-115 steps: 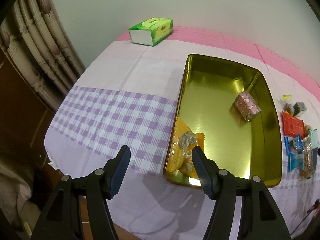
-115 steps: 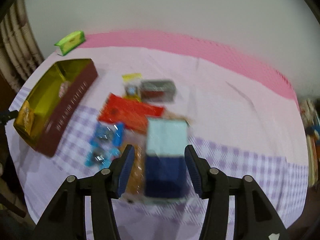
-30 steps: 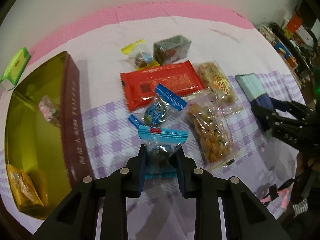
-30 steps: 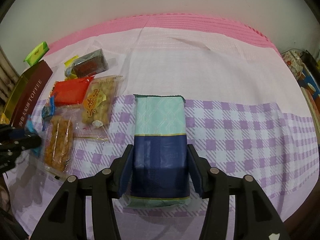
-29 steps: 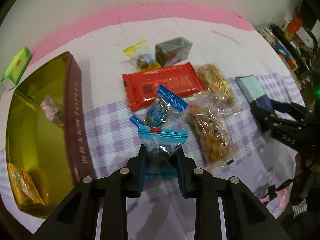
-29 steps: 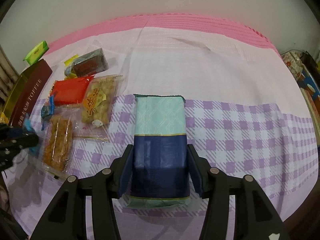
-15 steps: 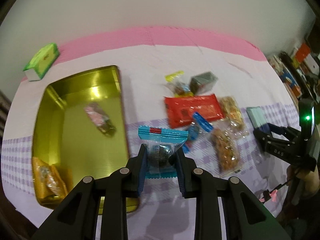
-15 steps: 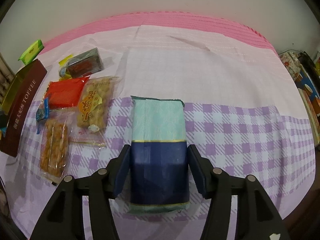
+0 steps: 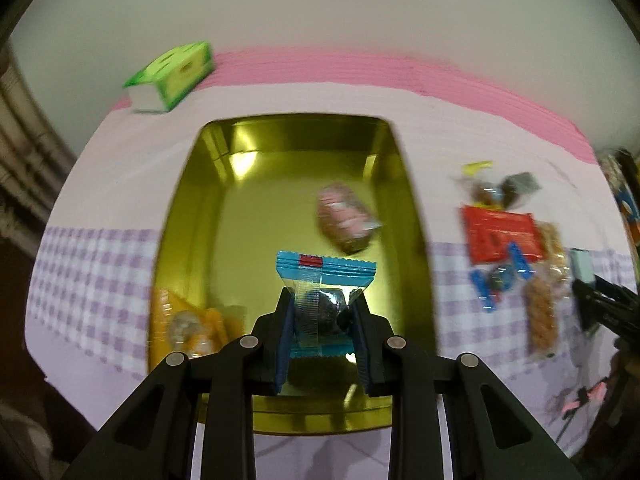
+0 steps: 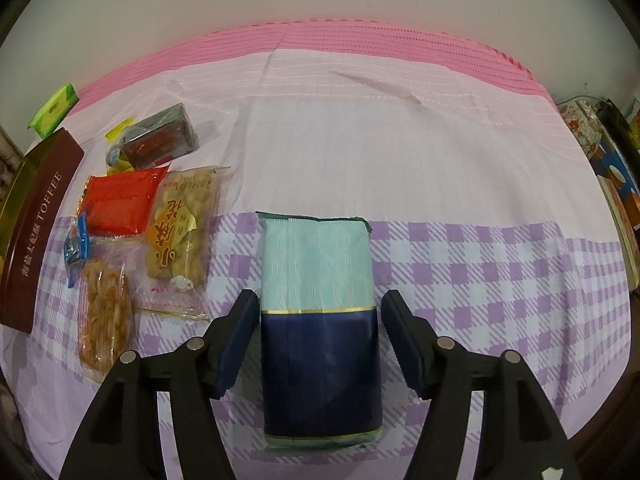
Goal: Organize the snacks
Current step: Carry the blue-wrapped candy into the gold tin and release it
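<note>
Motion-blurred tin (image 9: 416,216) beneath left fingers (image 9: 362,332) clamping blue packet (image 9: 325,280); right fingers (image 10: 394,316) opening around pouch (image 10: 320,320).

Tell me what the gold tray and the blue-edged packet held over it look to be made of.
Gold rectangular tray: likely metal, polished, since its inner walls show bright mirror-like glare. Blue-edged clear snack packet: thin glossy plastic film, see-through around a dark sweet, with crimped ends.

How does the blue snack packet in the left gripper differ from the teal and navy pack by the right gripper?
The blue snack packet is clamped in the left gripper over the gold tin; the teal and navy pack lies on the cloth between the right gripper's opening jaws. The packet looks smaller and partly clear; the pack is opaque.
</note>
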A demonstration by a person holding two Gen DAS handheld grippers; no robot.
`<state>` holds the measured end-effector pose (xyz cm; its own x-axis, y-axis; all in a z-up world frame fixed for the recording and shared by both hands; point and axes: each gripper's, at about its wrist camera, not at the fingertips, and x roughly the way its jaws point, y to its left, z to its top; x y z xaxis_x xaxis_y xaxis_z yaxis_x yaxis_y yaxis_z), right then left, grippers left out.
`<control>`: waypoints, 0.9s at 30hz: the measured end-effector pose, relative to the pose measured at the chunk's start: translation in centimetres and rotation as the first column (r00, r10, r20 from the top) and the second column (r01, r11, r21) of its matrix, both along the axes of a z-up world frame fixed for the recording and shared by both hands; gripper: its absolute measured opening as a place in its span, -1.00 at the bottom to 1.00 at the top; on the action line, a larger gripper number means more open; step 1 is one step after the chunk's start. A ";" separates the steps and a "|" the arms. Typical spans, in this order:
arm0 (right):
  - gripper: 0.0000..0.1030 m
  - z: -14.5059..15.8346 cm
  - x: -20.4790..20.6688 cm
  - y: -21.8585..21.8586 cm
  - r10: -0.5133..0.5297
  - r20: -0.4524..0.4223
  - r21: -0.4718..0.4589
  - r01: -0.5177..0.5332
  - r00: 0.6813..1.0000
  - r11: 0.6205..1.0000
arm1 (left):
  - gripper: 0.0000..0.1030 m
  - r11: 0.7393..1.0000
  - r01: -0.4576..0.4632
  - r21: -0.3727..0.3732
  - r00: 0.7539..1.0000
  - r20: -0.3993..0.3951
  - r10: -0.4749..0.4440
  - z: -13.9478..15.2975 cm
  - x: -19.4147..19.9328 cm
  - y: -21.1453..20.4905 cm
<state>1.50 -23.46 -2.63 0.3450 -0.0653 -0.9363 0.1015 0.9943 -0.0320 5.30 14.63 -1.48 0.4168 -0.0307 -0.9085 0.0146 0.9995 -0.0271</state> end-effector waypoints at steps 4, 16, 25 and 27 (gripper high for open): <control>0.20 0.0 0.3 0.1 -0.005 -0.003 0.000 0.005 1.000 1.000 | -0.47 0.999 -0.038 0.014 0.999 -0.027 0.038 -1.3 0.2 1.6; 0.05 0.0 0.7 0.5 -0.006 -0.007 -0.006 0.006 1.000 1.000 | -0.46 0.997 -0.030 0.066 0.996 -0.077 0.035 -3.9 0.6 1.9; -0.08 0.0 0.4 1.0 -0.003 -0.005 -0.011 0.003 1.000 1.000 | -0.46 0.997 -0.052 0.052 0.996 -0.067 0.056 -4.7 1.3 2.3; -0.08 0.0 0.5 1.1 -0.005 -0.005 -0.013 0.005 1.000 1.000 | -0.45 0.997 -0.053 0.055 0.996 -0.063 0.057 -4.8 1.5 2.4</control>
